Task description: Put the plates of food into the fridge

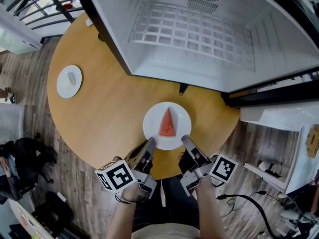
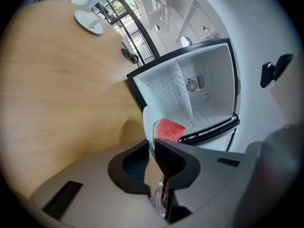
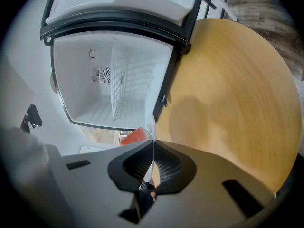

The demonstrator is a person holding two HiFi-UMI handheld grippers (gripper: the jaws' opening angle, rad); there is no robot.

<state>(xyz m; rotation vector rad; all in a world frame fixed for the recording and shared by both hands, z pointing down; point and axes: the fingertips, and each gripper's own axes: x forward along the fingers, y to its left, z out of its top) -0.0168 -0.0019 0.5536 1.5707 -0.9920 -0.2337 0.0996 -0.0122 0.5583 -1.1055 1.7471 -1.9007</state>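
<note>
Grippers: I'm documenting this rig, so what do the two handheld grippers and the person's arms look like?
Both the left gripper and the right gripper have grey moulded bodies with black, curved jaws lined with ribbed pads. Each carries a white cube printed with black square markers. The forearms are bare, with no sleeves in view.

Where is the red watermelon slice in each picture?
Head view: the red triangular watermelon slice lies on the round white plate, low centre.
Left gripper view: the slice shows just above the jaws, centre.
Right gripper view: the slice peeks out left of the jaw tips.
Shared landmark: the open white fridge.
</note>
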